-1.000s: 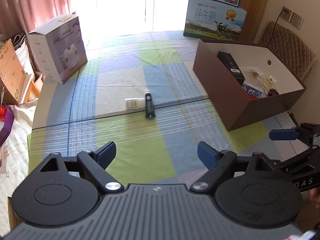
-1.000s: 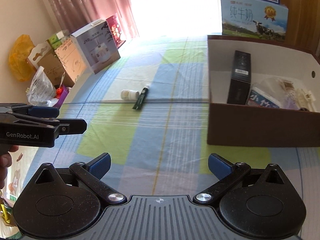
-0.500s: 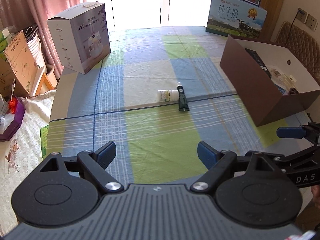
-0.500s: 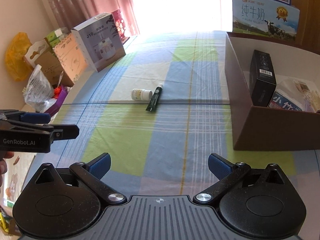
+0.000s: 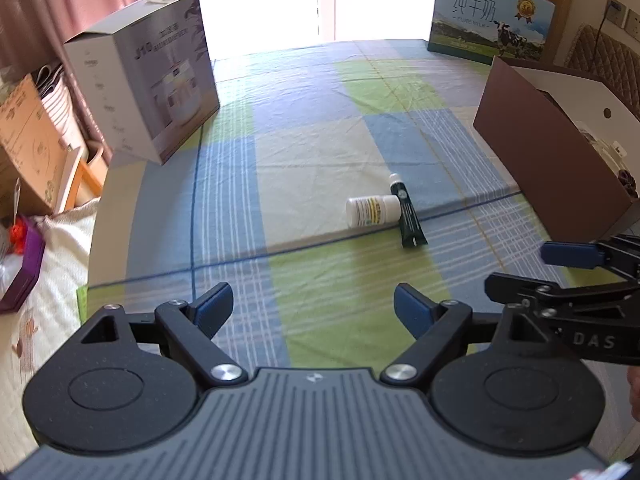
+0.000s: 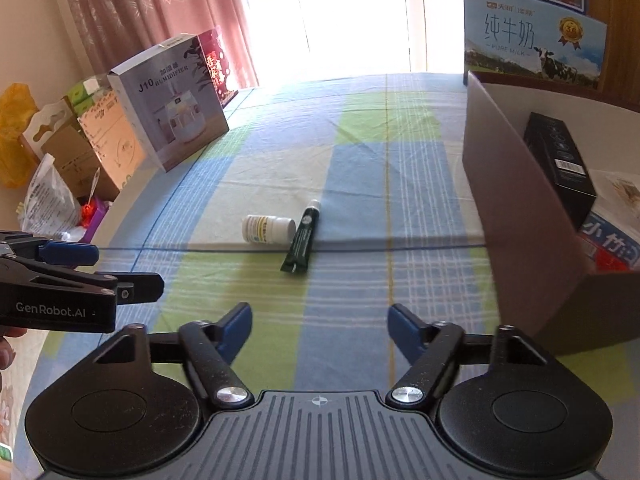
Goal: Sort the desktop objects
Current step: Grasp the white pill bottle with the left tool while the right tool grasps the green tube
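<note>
While two things remain loose on the checked cloth, a white pill bottle point(image 6: 267, 229) and a dark green tube point(image 6: 303, 237) lying touching each other straight ahead of the right gripper point(image 6: 319, 322), the step in hand looks like the approach to a pick. Both it and the left gripper point(image 5: 313, 304) are spread wide, holding and touching nothing. Next, one tool must travel forward, straddle a single item without nudging its neighbour, then carry it to the brown box point(image 6: 516, 216) ahead-right.
</note>
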